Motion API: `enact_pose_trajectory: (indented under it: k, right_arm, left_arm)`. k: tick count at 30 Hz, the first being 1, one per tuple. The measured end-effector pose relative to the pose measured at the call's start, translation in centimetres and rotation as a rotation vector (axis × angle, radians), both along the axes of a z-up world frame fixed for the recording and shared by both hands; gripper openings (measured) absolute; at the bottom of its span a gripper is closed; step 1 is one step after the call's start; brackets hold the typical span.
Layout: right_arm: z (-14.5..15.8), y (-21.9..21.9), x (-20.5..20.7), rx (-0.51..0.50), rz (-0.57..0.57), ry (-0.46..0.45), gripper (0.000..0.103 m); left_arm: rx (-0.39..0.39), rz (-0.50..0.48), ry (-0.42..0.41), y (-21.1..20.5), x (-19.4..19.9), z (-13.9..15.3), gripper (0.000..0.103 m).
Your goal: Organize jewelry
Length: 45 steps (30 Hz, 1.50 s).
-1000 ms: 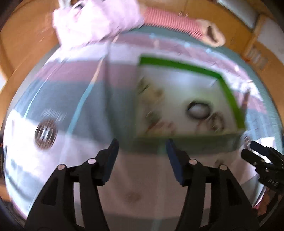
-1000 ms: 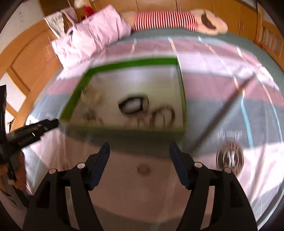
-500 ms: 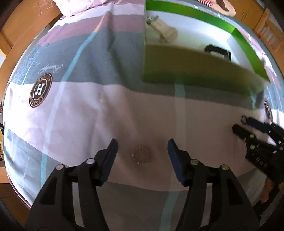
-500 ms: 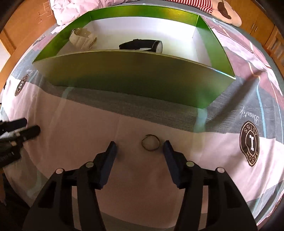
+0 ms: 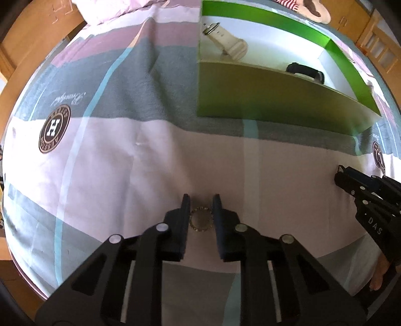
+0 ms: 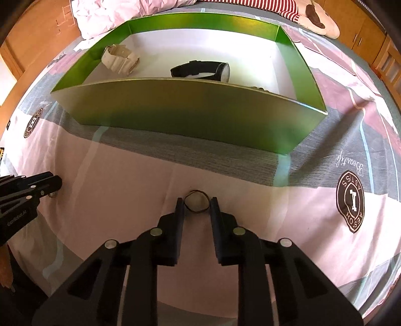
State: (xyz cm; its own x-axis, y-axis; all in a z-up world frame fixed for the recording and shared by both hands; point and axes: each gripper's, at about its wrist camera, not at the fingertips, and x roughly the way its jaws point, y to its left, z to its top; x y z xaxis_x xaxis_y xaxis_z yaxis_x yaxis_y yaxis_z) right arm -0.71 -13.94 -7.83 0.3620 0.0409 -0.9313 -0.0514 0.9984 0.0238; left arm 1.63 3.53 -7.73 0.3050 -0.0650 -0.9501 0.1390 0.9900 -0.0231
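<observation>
A green box (image 6: 190,110) with a white floor sits on the bed, and it also shows in the left wrist view (image 5: 275,97). Inside lie a white watch (image 6: 120,59) and a black watch (image 6: 203,70). My left gripper (image 5: 201,200) is down on the sheet with its jaws closed in on both sides of a small beaded bracelet (image 5: 201,219). My right gripper (image 6: 196,200) is down with its jaws closed in around a thin dark ring bracelet (image 6: 196,201). Each gripper shows at the edge of the other's view.
The bedsheet (image 6: 325,225) is striped pink, grey and white with round logo prints (image 5: 54,129). A pink pillow (image 6: 112,15) and a striped plush toy (image 6: 313,17) lie beyond the box. Wooden bed frame and cabinets surround the bed.
Both grippers have dropped to the sheet and narrowed their jaws around the bracelets, which earlier lay free between wide-open jaws.
</observation>
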Motion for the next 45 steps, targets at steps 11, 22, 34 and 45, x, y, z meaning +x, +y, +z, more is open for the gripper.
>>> enact_pose_trajectory:
  k: [11, 22, 34, 45]
  right_arm:
    - [1.5, -1.0, -1.2, 0.015, 0.012, -0.050, 0.021]
    - [2.6, -1.9, -2.1, 0.016, -0.017, -0.078, 0.021]
    - [2.8, -1.2, -2.2, 0.040, 0.007, -0.086, 0.021]
    - [3.2, -3.5, -1.4, 0.139, -0.080, -0.062, 0.031]
  left_arm:
    - [-0.013, -0.103, -0.071, -3.3, -1.3, 0.9, 0.018]
    - [-0.005, -0.096, -0.060, -3.3, -0.9, 0.5, 0.018]
    - [0.009, -0.098, -0.044, -3.7, -1.1, -0.1, 0.018]
    - [-0.036, -0.050, -0.040, -2.4, -0.5, 0.3, 0.018]
